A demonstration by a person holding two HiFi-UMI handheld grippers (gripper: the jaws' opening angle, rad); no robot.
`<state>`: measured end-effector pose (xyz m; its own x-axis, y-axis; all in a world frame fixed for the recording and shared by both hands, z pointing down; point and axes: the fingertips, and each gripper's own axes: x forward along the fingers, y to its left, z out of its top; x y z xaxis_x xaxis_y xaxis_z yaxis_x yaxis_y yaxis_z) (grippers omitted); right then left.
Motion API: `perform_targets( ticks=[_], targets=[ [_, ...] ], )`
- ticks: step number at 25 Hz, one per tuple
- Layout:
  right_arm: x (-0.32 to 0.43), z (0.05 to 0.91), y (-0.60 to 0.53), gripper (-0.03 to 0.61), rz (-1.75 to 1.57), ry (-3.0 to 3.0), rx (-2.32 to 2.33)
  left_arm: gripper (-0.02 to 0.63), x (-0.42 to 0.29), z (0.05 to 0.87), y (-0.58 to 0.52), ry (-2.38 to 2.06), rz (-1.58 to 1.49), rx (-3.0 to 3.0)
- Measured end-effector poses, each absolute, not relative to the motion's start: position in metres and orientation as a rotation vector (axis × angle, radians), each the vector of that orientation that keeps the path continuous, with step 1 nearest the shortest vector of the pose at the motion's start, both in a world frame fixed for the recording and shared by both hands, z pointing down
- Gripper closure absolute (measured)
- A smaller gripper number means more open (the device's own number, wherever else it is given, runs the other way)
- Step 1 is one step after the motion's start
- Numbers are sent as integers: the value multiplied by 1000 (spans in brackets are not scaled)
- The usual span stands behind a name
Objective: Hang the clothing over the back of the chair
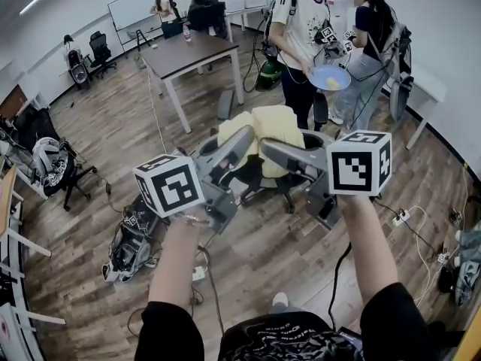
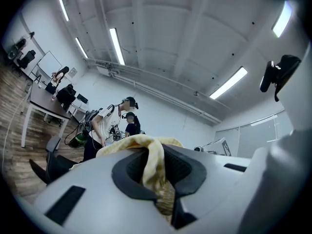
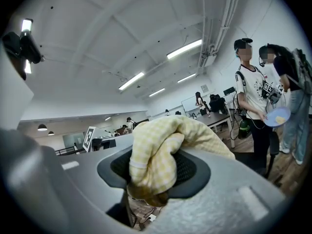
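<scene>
1 wood floor (image 1: pixel 255 269) takes up most of the head view. At the far end there is a whiteboard (image 1: pixel 131 7) on the wall and 1 long table (image 1: pixel 188 51) with a dark top and pale legs.

2 people stand at upper right, well apart from the grippers: 1 in a white shirt (image 1: pixel 304 25) and 1 in a dark top (image 1: pixel 372 36). A pale blue plate (image 1: pixel 329 77) is at waist height between them.

1 black chair (image 1: pixel 252 177) is at centre, straight ahead of both grippers. 1 grey bag (image 1: pixel 129 248) lies on the floor at lower left.

The clothing (image 1: pixel 274 126) is yellow checked cloth, bunched. It is held up by both grippers and in the head view it covers the top of the chair. I cannot tell whether it rests on the chair back.

Left gripper (image 1: pixel 246 140): the jaws are nearly together, clamped on 1 thin fold of the clothing (image 2: pixel 155 165) that runs up between the pads and over the top.

Right gripper (image 1: pixel 269 147): the jaws are a little wider, clamped on 1 thick wad of the clothing (image 3: pixel 156 155) that bulges above the pads.

The 2 gripper tips sit near each other, side by side, both at the cloth's near edge. The left cube (image 1: pixel 169 185) and right cube (image 1: pixel 359 162) face the head camera.
</scene>
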<state>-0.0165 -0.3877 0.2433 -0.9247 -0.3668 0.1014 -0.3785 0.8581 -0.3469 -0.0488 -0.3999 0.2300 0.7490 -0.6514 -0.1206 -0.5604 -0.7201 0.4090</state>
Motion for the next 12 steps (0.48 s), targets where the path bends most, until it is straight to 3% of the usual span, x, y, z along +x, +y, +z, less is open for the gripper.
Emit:
perform_targets(
  ticks=[12],
  targets=[
    [-27,299,-359,408,707,-2899,700,574,-60,286,-373,-866,-350,2486]
  ],
)
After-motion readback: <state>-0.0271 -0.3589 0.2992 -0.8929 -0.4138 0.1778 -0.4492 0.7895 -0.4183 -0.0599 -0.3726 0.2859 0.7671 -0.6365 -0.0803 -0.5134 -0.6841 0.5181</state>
